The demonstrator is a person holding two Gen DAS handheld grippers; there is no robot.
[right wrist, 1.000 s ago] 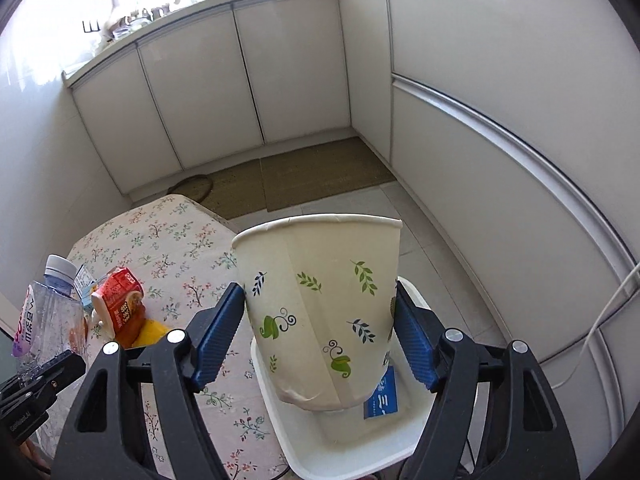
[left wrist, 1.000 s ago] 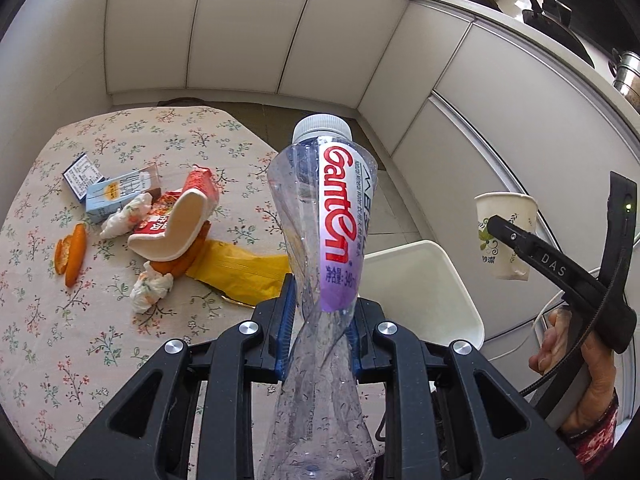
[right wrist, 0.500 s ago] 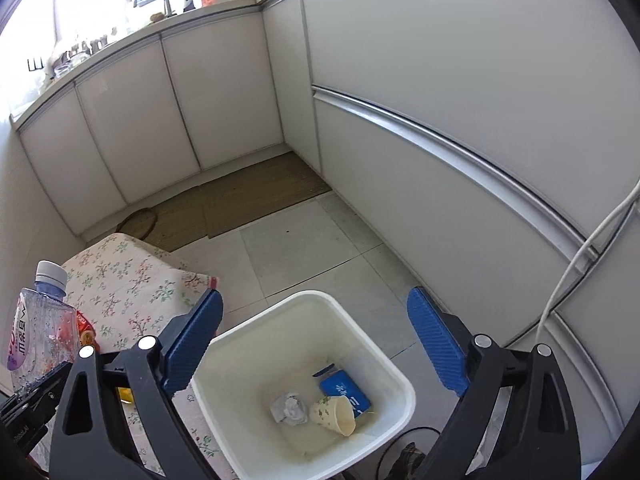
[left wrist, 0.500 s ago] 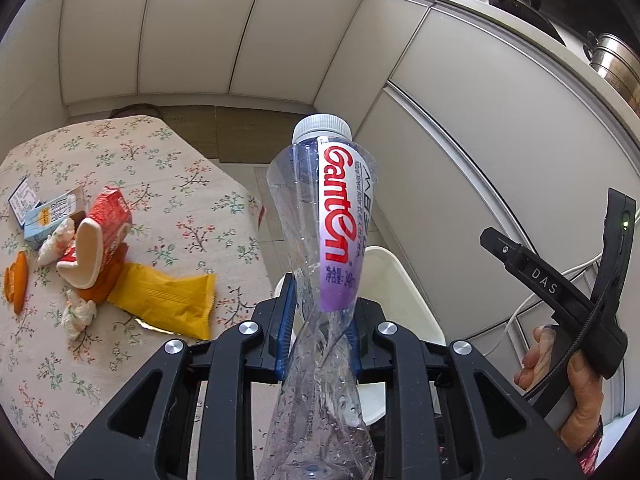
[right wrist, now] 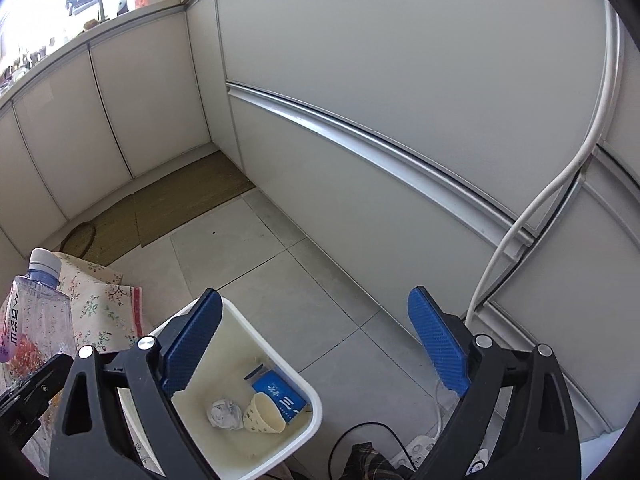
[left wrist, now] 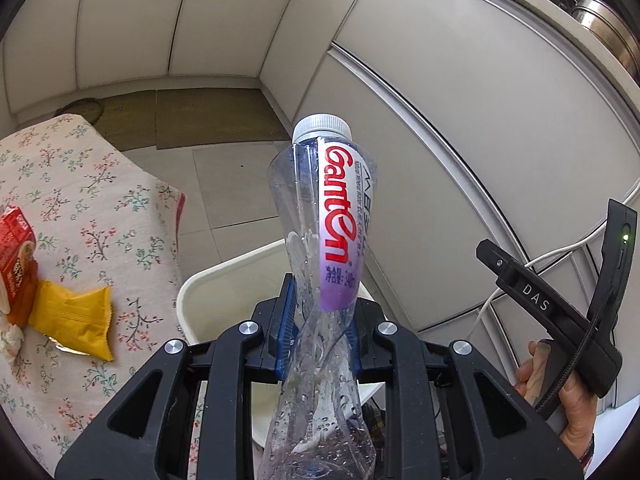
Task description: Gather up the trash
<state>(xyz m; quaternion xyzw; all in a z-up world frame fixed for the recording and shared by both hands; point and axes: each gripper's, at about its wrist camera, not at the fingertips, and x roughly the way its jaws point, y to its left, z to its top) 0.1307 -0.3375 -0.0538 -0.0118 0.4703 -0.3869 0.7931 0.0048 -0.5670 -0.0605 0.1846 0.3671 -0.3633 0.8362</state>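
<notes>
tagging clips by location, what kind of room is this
Most likely a home kitchen: pale base cabinets run along two walls under a countertop, a steel pot sits up top, and a table with a floral cloth stands beside a white waste bin on the tiled floor.

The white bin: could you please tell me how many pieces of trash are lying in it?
3 in the white bin: a crumpled tissue, a paper cup on its side beside it, and a blue carton behind the cup. More may lie hidden behind the right gripper.
</notes>
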